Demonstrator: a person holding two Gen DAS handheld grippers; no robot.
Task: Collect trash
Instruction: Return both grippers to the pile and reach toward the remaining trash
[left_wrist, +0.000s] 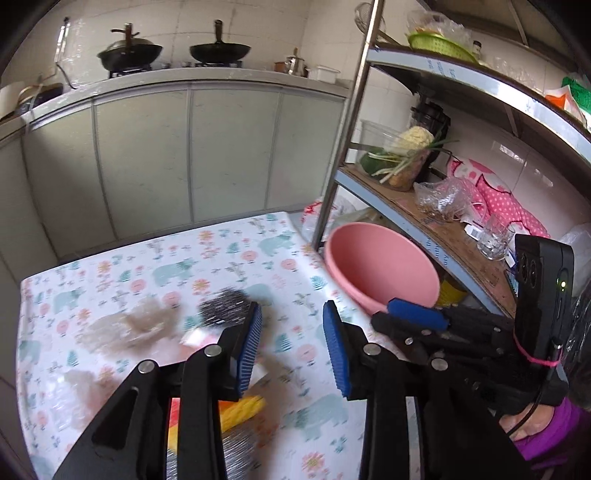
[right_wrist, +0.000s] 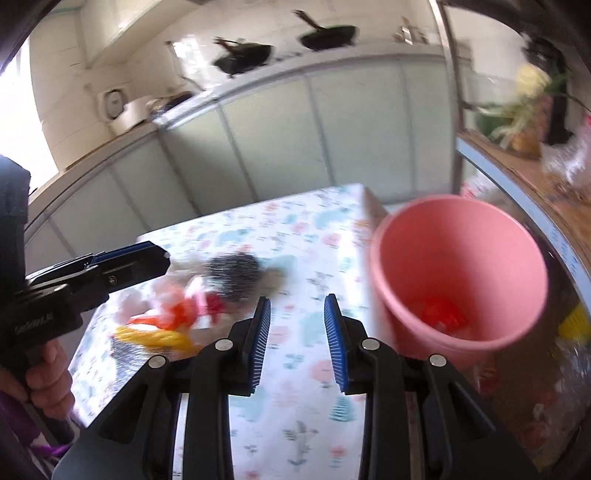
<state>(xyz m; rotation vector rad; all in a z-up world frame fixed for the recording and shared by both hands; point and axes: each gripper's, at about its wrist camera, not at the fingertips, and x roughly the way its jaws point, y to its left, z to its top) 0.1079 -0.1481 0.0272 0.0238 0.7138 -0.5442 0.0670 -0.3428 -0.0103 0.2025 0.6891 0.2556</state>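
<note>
A pink bin (left_wrist: 384, 267) stands at the table's right edge; in the right wrist view the pink bin (right_wrist: 458, 273) holds a red wrapper (right_wrist: 443, 314). Trash lies on the patterned table (left_wrist: 229, 258): a dark metallic wrapper (left_wrist: 223, 306), clear plastic (left_wrist: 129, 326), a yellow wrapper (left_wrist: 242, 408). The right view shows the dark wrapper (right_wrist: 236, 271), a red-orange wrapper (right_wrist: 177, 314) and the yellow wrapper (right_wrist: 155, 338). My left gripper (left_wrist: 291, 349) is open and empty above the table. My right gripper (right_wrist: 297, 341) is open and empty, left of the bin. It also shows in the left view (left_wrist: 417, 314).
A metal shelf rack (left_wrist: 443, 229) stands to the right, with a glass (left_wrist: 495, 236), bags and vegetables (left_wrist: 399, 155). A steel post (left_wrist: 343, 133) rises beside the bin. Kitchen cabinets (left_wrist: 184, 155) with woks (left_wrist: 219, 50) on the counter lie beyond the table.
</note>
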